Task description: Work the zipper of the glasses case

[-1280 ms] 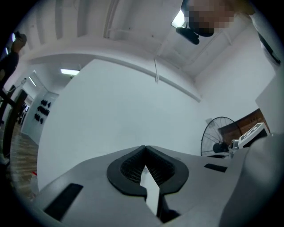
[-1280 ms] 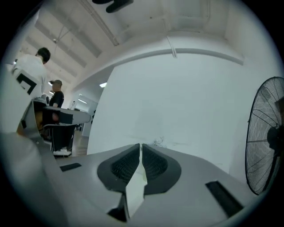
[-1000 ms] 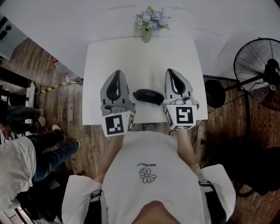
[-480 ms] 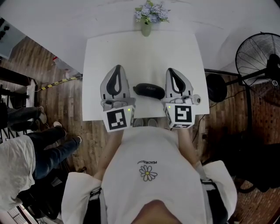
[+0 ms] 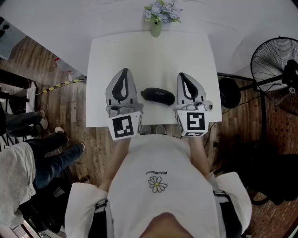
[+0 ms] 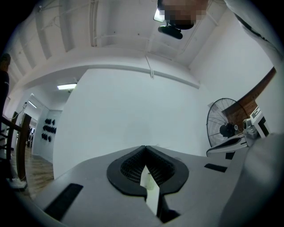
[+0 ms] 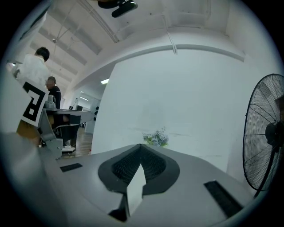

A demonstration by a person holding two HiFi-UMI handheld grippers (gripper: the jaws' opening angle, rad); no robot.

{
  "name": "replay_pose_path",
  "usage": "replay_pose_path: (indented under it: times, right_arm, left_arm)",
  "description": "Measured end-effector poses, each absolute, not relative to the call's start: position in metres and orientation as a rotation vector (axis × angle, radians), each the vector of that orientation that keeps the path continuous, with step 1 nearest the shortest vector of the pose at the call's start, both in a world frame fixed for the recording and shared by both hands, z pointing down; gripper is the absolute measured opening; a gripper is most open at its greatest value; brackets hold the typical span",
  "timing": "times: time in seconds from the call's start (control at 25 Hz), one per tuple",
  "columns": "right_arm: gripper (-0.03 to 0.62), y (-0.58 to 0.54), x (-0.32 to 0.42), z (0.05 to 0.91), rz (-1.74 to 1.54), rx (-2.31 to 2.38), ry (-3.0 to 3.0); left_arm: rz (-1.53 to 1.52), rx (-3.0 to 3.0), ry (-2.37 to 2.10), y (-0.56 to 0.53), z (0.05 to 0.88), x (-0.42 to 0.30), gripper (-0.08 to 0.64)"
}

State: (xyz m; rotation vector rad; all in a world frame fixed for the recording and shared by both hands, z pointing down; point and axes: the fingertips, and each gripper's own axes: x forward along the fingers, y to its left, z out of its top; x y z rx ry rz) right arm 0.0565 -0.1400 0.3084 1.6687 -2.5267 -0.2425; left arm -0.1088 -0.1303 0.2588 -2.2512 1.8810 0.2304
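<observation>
Black, probably light and stiff, the case (image 5: 158, 95) lies toward the surface's (image 5: 153, 56) six o'clock; left tool (image 5: 124, 71) at its nine, right tool (image 5: 182, 75) at its three, both closed, empty. Best hold: its ends.

A small vase (image 5: 155, 30) of pale blue flowers (image 5: 160, 10) is standing at the far edge of the white counter (image 5: 149, 60), top centre of the head view. A black pedestal fan (image 5: 275, 58) is standing at the right edge. A bystander (image 5: 32, 162) in jeans is standing at the lower left on the wooden floor (image 5: 65, 109), where striped tape (image 5: 58, 85) is lying.
</observation>
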Motion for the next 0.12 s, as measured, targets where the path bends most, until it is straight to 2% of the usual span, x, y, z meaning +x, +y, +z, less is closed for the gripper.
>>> replay_pose_path:
  times: [0.12]
  right_arm:
    - [0.008,-0.1418,0.0540,0.3105,-0.252,1.654,-2.530]
  left_arm:
    - [0.218,-2.243,1.886,-0.1327,0.2613,-0.1120,0.014]
